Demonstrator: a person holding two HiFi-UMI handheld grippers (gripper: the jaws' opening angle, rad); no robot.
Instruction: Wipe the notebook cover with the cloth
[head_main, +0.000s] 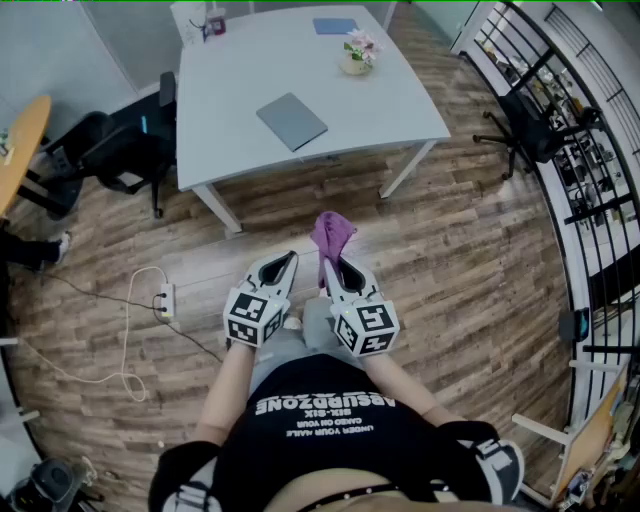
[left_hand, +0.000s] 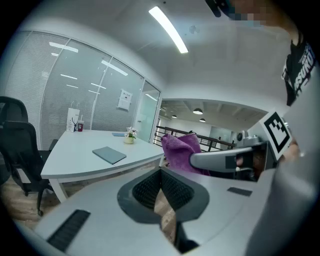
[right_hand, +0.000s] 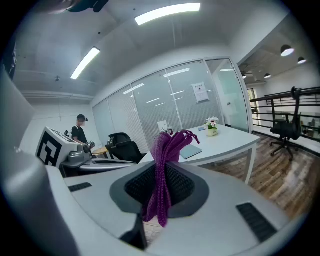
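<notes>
A grey notebook (head_main: 291, 121) lies flat on the white table (head_main: 240, 80), well ahead of both grippers; it also shows in the left gripper view (left_hand: 109, 155) and the right gripper view (right_hand: 191, 151). My right gripper (head_main: 334, 264) is shut on a purple cloth (head_main: 331, 236), which sticks up between its jaws (right_hand: 163, 175). My left gripper (head_main: 282, 262) is held beside it, shut with nothing between its jaws. Both are held close in front of the person, above the wooden floor, short of the table. The cloth (left_hand: 183, 152) appears to the right in the left gripper view.
A small flower pot (head_main: 357, 57), a blue booklet (head_main: 334, 26) and a white holder (head_main: 196, 22) stand at the table's far end. Black office chairs (head_main: 115, 150) sit left of the table, another chair (head_main: 530, 130) at right by a railing. A power strip (head_main: 165, 300) with cable lies on the floor.
</notes>
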